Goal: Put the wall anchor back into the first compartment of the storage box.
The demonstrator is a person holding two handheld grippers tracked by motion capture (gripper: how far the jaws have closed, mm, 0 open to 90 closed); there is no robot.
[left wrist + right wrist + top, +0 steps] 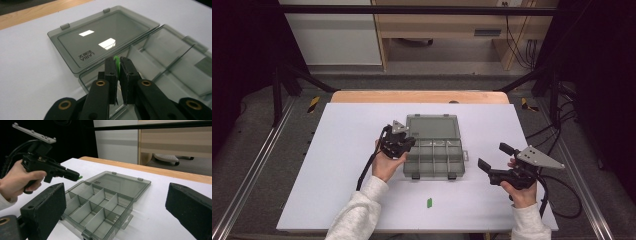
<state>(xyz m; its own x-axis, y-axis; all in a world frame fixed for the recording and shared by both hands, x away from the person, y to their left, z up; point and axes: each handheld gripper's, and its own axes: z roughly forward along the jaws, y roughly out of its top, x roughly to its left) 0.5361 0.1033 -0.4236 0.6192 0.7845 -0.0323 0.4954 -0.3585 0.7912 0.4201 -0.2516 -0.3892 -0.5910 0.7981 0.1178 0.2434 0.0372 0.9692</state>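
Observation:
A smoky clear compartment box [433,176] lies open on the white table, its lid [433,127] folded flat on the far side. My left gripper [411,142] hangs over the box's left edge, shut on a small green piece [116,62]. In the left gripper view the gripper [118,62] points at the near-left compartment of the box [175,57], with the lid [105,37] beyond it. The right gripper view shows the left gripper [75,175] with the green piece [80,177] at its tip, just above the box [100,205]. My right gripper [493,156] stands open to the right of the box, nothing between its jaws.
A second small green piece [429,202] lies on the white table [337,150] in front of the box. Cables trail from both grippers. A wooden strip [419,96] edges the table's far side, and black frame bars stand at both sides.

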